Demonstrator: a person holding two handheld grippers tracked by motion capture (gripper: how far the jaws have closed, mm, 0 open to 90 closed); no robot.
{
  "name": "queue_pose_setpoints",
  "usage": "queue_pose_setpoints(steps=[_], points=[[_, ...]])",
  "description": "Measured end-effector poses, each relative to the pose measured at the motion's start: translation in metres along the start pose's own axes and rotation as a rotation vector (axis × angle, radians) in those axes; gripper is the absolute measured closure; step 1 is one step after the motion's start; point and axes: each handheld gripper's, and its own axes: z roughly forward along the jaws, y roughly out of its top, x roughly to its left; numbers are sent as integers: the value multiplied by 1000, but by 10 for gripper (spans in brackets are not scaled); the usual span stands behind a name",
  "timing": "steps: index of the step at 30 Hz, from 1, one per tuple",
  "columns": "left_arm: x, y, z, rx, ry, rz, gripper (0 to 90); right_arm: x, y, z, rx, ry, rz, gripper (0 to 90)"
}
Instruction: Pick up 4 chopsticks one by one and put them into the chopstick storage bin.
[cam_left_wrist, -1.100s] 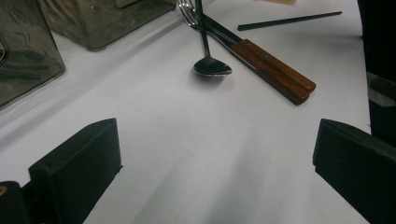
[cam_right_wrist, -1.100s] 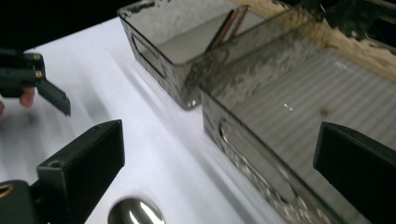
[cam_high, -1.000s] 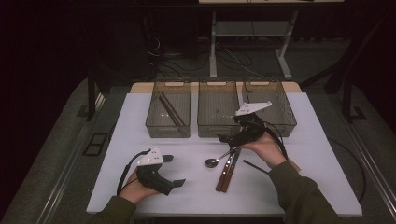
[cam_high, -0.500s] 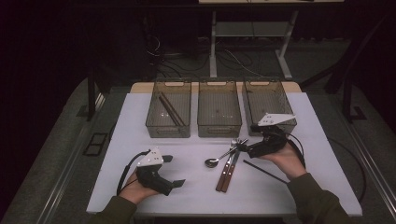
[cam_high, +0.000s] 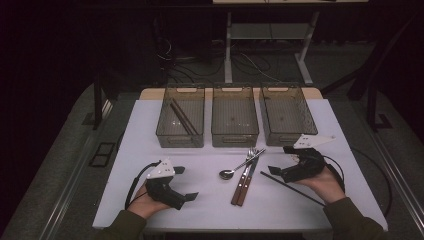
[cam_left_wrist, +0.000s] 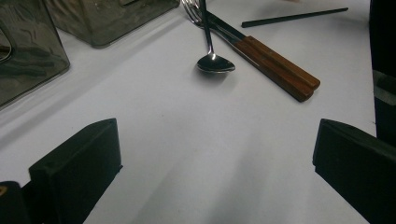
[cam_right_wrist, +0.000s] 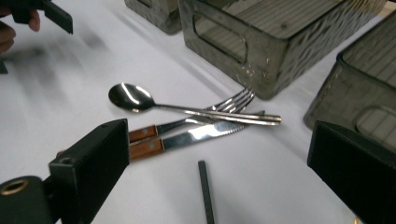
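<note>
One black chopstick (cam_high: 292, 188) lies on the white tabletop (cam_high: 200, 200) just near of the right tool (cam_high: 276, 171), its far end between that tool's wide-open jaws in the right gripper view (cam_right_wrist: 205, 191). Nothing is gripped. Judging by this, the step in hand is the approach to the chopstick; the next move calls for lowering the jaws astride the thin stick and closing squarely, since it lies flat and could roll or slip.

Just left of it sit a spoon (cam_high: 239, 166), a fork (cam_high: 246, 175) and a knife (cam_high: 248, 181), the latter two with wooden handles, all crossing at their far ends. Beyond them stand three clear bins in a row: the left bin (cam_high: 180, 121) holds two dark sticks, probably chopsticks, while the middle bin (cam_high: 235, 121) and right bin (cam_high: 287, 119) look empty.

At the near left the left tool (cam_high: 189, 196) rests on the tabletop in a hand, jaws spread and holding nothing.

No brand, label or writing can be read anywhere.
</note>
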Motion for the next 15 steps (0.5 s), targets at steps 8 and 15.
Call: queue_pose_setpoints(steps=[8, 15], points=[[0, 0, 0, 1, -1, -2, 0, -3, -18, -17, 7, -8, 13, 107], [0, 0, 0, 5, -1, 0, 0, -8, -33, -30, 12, -12, 25, 151]])
